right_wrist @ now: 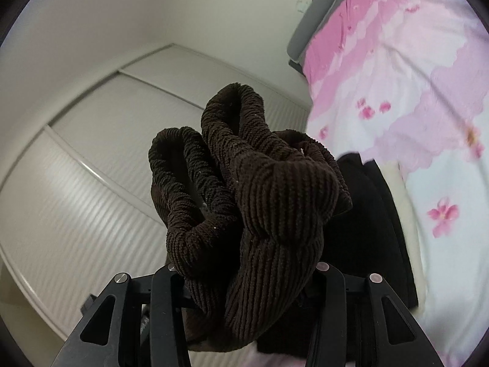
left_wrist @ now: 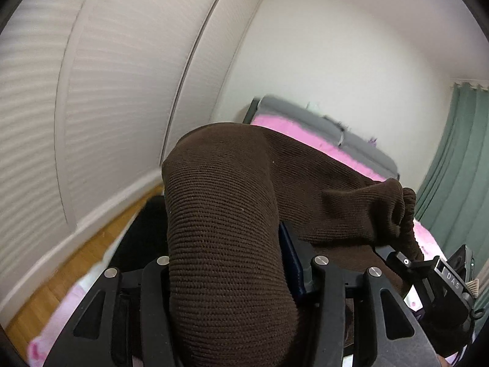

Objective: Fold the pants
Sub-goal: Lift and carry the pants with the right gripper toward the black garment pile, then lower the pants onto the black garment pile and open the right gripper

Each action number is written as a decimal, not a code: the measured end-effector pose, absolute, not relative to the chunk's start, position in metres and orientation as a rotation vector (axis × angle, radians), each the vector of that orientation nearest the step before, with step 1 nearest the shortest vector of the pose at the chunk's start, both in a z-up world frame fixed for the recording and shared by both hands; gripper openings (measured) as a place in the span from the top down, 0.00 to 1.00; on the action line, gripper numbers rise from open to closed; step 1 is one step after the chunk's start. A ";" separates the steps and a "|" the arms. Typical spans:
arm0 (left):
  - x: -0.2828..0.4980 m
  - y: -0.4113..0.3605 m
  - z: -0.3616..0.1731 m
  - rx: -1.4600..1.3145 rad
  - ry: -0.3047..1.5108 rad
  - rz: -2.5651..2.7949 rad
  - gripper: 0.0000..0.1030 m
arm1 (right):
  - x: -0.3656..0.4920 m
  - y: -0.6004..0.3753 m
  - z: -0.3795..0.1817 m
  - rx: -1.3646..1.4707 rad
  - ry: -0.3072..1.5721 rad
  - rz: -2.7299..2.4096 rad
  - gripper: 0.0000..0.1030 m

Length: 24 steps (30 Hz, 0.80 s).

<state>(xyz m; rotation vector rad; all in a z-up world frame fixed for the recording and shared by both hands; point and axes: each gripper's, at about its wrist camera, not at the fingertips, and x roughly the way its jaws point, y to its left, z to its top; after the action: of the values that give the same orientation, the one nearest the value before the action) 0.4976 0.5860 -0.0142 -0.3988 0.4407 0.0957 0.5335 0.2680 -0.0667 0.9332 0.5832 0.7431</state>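
The pants (left_wrist: 232,214), dark brown ribbed knit, fill the centre of both views. In the left wrist view a thick fold of them bulges up from between the jaws of the left hand-held gripper (left_wrist: 227,263) at the lower middle of the frame and stretches away to the right, ending in a bunched wad at the right hand-held gripper (left_wrist: 406,253), whose black body shows at the lower right edge. The left hand-held gripper pinches that fold, its black fingers pressed against the cloth on either side. The pants hang clear of the bed (left_wrist: 305,131), which lies behind them in the middle right.

In the right wrist view the pants (right_wrist: 244,189) rise in gathered loops from the lower middle of the frame, with open rolled edges at the top of the bunch. The right hand-held gripper (right_wrist: 244,275) pinches this bunch, and the cloth hides the fingertips. A black garment (right_wrist: 376,214) lies just right of the bunch on the bed.

The bed (right_wrist: 412,91) carries a white and pink flowered cover and fills the right of this view, with a grey headboard (right_wrist: 314,12) at the upper right. White louvred doors (left_wrist: 91,91) cover the left of both views. A strip of wooden floor (left_wrist: 61,278) shows at the lower left of the left wrist view, and a green curtain (left_wrist: 458,159) hangs at its right edge.
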 end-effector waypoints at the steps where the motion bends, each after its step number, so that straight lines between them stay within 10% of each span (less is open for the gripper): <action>1: 0.500 0.587 -0.030 -0.409 0.471 0.109 0.54 | 0.541 0.274 -0.075 0.927 0.597 0.731 0.56; 9: 0.492 0.588 -0.054 -0.358 0.467 0.260 0.14 | 0.566 0.318 -0.121 0.813 0.715 0.649 0.35; 14: 0.473 0.580 -0.033 -0.284 0.459 0.328 0.14 | 0.552 0.304 -0.103 0.740 0.769 0.529 0.10; 24: 0.378 0.493 0.019 -0.164 0.459 0.349 0.13 | 0.485 0.243 -0.048 0.587 0.717 0.498 0.09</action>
<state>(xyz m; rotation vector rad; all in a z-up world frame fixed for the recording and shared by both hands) 0.3781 0.4931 0.0188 -0.1642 0.4593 0.3485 0.4846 0.2429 -0.0476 0.5868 0.7168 0.4976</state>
